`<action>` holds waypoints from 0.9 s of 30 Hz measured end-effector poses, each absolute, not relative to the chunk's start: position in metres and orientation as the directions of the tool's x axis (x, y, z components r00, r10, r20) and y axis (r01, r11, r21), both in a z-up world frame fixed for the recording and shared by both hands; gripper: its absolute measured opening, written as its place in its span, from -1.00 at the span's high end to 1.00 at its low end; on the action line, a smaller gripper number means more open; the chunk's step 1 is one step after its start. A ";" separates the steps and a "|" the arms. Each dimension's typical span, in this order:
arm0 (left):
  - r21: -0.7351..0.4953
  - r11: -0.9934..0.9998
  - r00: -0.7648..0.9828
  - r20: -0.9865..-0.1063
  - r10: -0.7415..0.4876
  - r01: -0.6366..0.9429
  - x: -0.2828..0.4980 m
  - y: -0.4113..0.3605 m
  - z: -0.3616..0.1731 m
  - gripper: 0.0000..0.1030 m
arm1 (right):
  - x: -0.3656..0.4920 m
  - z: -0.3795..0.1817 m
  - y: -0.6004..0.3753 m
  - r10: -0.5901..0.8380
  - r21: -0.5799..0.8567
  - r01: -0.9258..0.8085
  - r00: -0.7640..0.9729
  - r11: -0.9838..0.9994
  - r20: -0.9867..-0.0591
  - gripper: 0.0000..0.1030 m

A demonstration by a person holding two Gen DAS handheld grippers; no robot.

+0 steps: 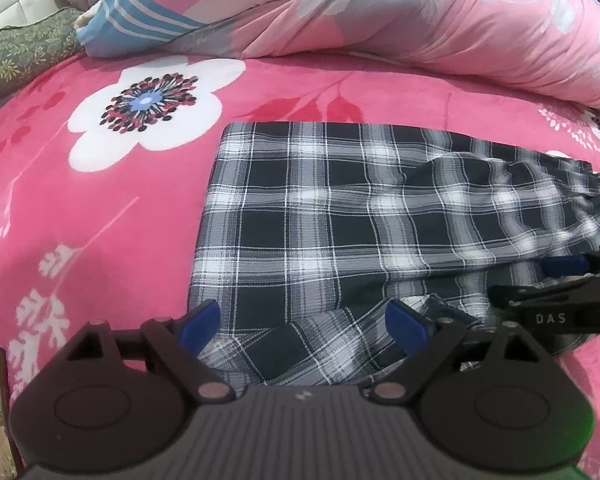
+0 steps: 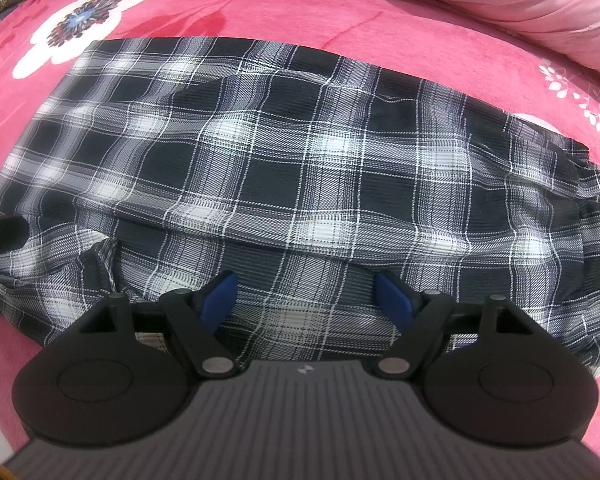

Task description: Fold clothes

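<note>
The black, grey and white plaid woven garment (image 1: 340, 208) lies partly folded on the bright pink floral plush bedspread (image 1: 100, 208), its long axis running left to right across both views, with a neat straight edge at the left end and a rumpled, bunched end at the right. Both tools sit at its near long edge. The left gripper (image 1: 304, 322) has its jaws spread wide and empty over the loose near-left flap, and the right gripper (image 2: 306, 298) has its jaws likewise spread, holding nothing, above the near edge further right. The garment lies straight ahead of both, so neither is clearly nearer; I judge each must close on the near hem to carry it away towards the far edge, below the crumpled pale pink quilt (image 1: 420, 12).
</note>
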State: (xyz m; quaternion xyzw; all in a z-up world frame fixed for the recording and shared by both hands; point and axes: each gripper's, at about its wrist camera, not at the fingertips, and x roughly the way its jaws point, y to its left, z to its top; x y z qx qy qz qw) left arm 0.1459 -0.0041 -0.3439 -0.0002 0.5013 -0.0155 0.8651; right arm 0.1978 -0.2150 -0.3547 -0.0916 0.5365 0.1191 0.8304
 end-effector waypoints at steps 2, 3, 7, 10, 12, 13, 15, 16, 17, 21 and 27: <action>-0.015 1.000 0.497 -0.867 -0.026 0.026 0.145 -0.004 -0.343 -0.75 | 0.198 -0.356 -0.214 0.099 -0.025 -0.296 0.395 0.955 -0.913 -0.51; -0.013 1.000 0.497 -0.867 -0.024 0.026 0.145 -0.004 -0.343 -0.74 | 0.198 -0.356 -0.214 0.099 -0.025 -0.296 0.395 0.955 -0.913 -0.51; -0.005 0.999 0.499 -0.866 -0.021 0.032 0.144 -0.004 -0.343 -0.70 | 0.198 -0.356 -0.214 0.099 -0.025 -0.298 0.394 0.954 -0.914 -0.51; -0.004 0.999 0.500 -0.866 -0.021 0.036 0.144 -0.004 -0.344 -0.67 | 0.197 -0.356 -0.215 0.099 -0.026 -0.299 0.394 0.954 -0.914 -0.52; -0.005 0.999 0.500 -0.866 -0.023 0.037 0.144 -0.003 -0.344 -0.64 | 0.196 -0.355 -0.216 0.099 -0.026 -0.300 0.394 0.954 -0.914 -0.52; -0.005 0.999 0.500 -0.866 -0.023 0.038 0.144 -0.003 -0.344 -0.64 | 0.196 -0.355 -0.216 0.099 -0.027 -0.300 0.394 0.953 -0.914 -0.52; -0.003 0.999 0.502 -0.865 -0.022 0.038 0.144 -0.003 -0.344 -0.64 | 0.195 -0.355 -0.217 0.099 -0.027 -0.301 0.394 0.953 -0.914 -0.53; -0.002 0.999 0.503 -0.864 -0.021 0.038 0.145 -0.003 -0.344 -0.64 | 0.195 -0.355 -0.217 0.098 -0.027 -0.301 0.394 0.953 -0.914 -0.53; -0.001 0.999 0.504 -0.864 -0.020 0.038 0.145 -0.003 -0.344 -0.64 | 0.195 -0.354 -0.218 0.098 -0.027 -0.302 0.394 0.953 -0.914 -0.53; 0.000 0.999 0.517 -0.856 -0.017 0.032 0.144 0.001 -0.344 -0.61 | 0.194 -0.353 -0.219 0.098 -0.029 -0.305 0.394 0.952 -0.914 -0.54; -0.018 1.000 0.539 -0.842 -0.006 -0.017 0.137 0.025 -0.339 -0.43 | 0.194 -0.349 -0.220 0.097 -0.035 -0.316 0.393 0.948 -0.914 -0.55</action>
